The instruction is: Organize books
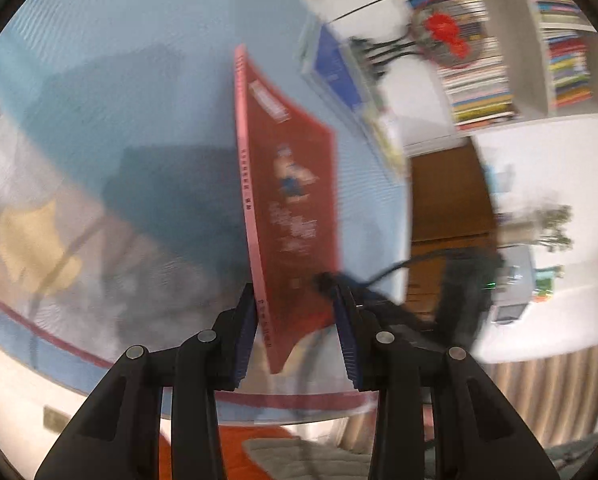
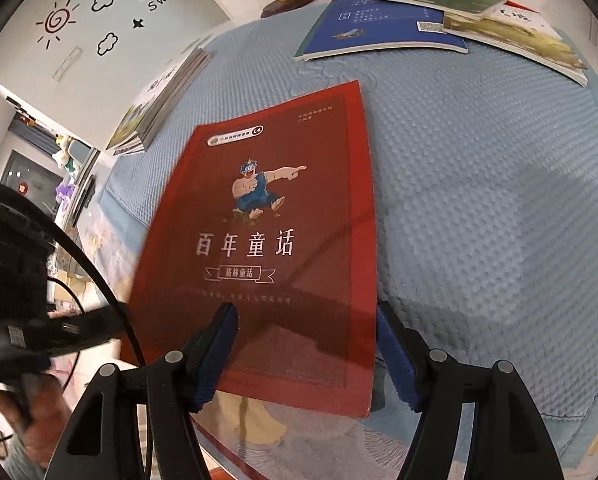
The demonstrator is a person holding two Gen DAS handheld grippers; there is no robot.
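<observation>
I have the red book (image 1: 291, 200) in my left claw (image 1: 297, 312), whose jaws stand partly closed with the book's lower spine corner between them; the left pad lies against the pink spine, and whether the right pad presses the cover I cannot tell through the blur. In the left wrist view the book stands on edge, its long axis running from the bottom centre up toward the top centre of the frame, spine to the left and cover facing right. The right wrist view shows what that one hides: the whole front cover (image 2: 267, 240), dark red with a lighter red border, a cartoon figure in blue pointing right, white Chinese title characters and a ribboned banner below. There the book fills the middle of the frame, tilted with its top leaning right, above the blue quilted surface (image 2: 499, 200). My right claw (image 2: 307, 344) is about half open, one finger in front of the cover's lower part and the other just off its right edge, gripping nothing. A blue book (image 2: 371, 28) with other books lies at upper right, and a small stack (image 2: 159, 104) at upper left.
</observation>
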